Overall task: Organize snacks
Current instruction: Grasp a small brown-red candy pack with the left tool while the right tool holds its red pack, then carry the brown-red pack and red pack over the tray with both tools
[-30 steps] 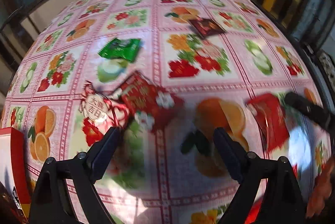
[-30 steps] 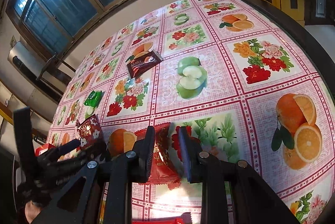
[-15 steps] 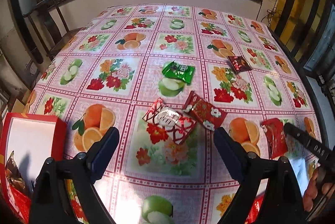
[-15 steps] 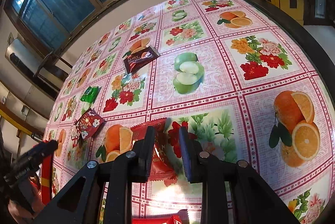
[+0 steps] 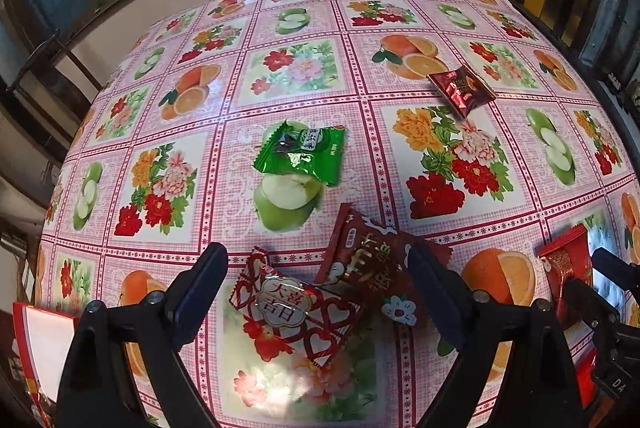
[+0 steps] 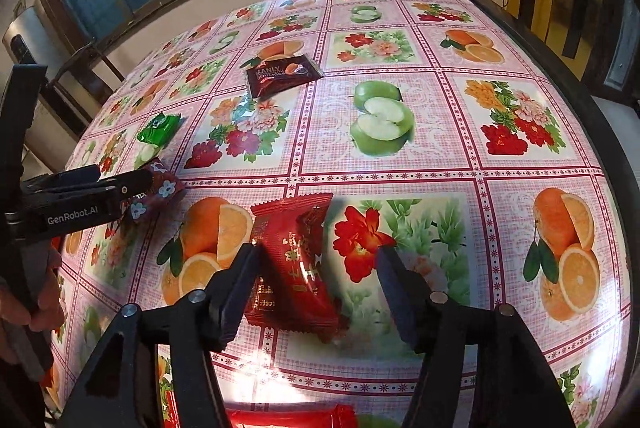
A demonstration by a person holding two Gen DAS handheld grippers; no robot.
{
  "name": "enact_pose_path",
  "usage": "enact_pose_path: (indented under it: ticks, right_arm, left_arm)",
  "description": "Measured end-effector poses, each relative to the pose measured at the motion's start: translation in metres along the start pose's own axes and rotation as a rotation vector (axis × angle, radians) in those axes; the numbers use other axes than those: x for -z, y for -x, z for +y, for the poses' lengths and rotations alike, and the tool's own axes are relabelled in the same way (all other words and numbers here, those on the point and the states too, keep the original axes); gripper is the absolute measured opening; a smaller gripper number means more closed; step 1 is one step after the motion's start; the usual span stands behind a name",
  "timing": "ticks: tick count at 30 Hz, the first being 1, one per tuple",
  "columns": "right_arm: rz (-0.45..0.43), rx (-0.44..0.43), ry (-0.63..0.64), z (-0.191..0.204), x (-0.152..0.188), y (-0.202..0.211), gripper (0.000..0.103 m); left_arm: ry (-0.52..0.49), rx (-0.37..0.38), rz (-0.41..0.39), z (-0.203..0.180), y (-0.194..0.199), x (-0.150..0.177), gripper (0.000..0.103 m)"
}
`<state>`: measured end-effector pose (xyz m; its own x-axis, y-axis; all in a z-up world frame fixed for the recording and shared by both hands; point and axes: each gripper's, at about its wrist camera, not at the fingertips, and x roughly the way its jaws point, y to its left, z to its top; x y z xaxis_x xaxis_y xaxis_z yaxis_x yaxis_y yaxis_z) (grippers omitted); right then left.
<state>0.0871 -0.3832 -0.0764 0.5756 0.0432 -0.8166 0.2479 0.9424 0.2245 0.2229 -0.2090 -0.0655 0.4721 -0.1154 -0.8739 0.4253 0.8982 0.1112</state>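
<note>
Both tongs stand wide over the bench (image 5: 304, 67). The left tongs (image 5: 318, 276) straddle a heart-patterned packet (image 5: 294, 316) and a dark red flowered packet (image 5: 370, 268) touching it. Beyond that pair lies a green packet (image 5: 302, 151). The right tongs (image 6: 314, 276) bracket a red packet (image 6: 294, 260) lying flat.
</note>
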Motion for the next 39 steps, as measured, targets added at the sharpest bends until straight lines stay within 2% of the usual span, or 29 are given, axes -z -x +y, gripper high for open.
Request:
enact_pose_path:
  ticks: [6, 7, 8, 10, 12, 16, 23, 27, 30, 39]
  right_arm:
    - [-0.013, 0.007, 0.004, 0.002, 0.000, -0.001, 0.066]
    - [-0.014, 0.007, 0.007, 0.003, 0.000, -0.001, 0.066]
    - [-0.015, 0.007, 0.010, 0.003, 0.000, -0.001, 0.066]
    - [-0.014, 0.006, 0.010, 0.003, 0.000, -0.002, 0.066]
    - [-0.012, 0.004, 0.002, 0.001, -0.001, -0.001, 0.066]
    - [-0.010, -0.004, -0.025, -0.006, -0.002, 0.002, 0.066]
    - [-0.058, -0.042, -0.153, -0.037, -0.008, 0.016, 0.066]
    - [-0.063, -0.051, -0.171, -0.040, -0.009, 0.017, 0.066]
    - [-0.053, -0.043, -0.134, -0.032, -0.008, 0.014, 0.066]
    - [-0.027, 0.021, 0.003, -0.003, -0.001, 0.002, 0.065]
  left_arm:
    - [-0.014, 0.055, -0.006, -0.009, -0.008, -0.001, 0.091]
    - [-0.015, 0.065, -0.007, -0.009, -0.009, -0.001, 0.088]
    - [-0.015, 0.074, -0.012, -0.010, -0.011, 0.000, 0.084]
    - [-0.013, 0.109, -0.002, -0.012, -0.014, 0.001, 0.060]
    - [-0.017, 0.151, -0.025, -0.015, -0.011, 0.003, 0.050]
    - [-0.079, 0.143, -0.058, -0.026, -0.006, 0.008, 0.040]
    - [-0.128, 0.185, -0.098, -0.039, 0.007, 0.026, 0.035]
    - [-0.149, 0.197, -0.133, -0.048, 0.019, 0.041, 0.029]
    - [-0.124, 0.228, -0.153, -0.047, 0.030, 0.052, 0.026]
    - [-0.060, 0.257, -0.186, -0.035, 0.058, 0.094, 0.023]
